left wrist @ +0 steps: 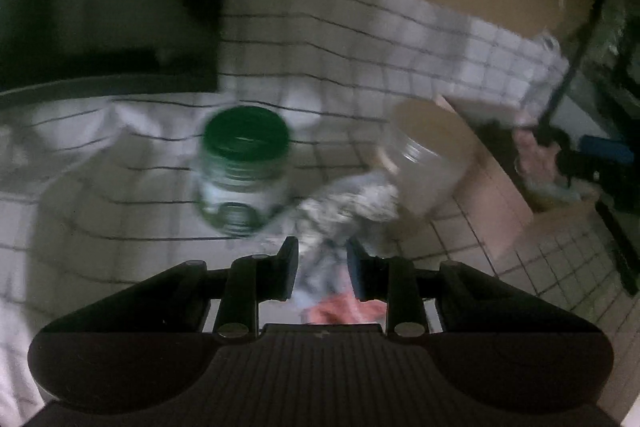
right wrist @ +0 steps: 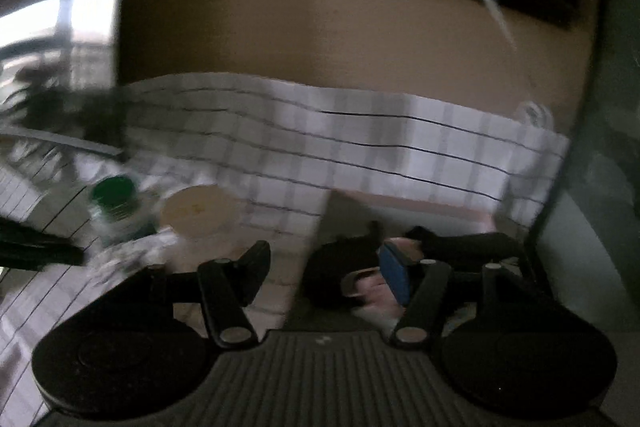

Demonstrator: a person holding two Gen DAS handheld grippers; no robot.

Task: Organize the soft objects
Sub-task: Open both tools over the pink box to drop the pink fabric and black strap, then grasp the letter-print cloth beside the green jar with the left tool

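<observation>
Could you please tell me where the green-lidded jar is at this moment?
In the left wrist view the green-lidded jar stands on the checked cloth, ahead and left of the left gripper, beside the tan-lidded jar to its right.
</observation>
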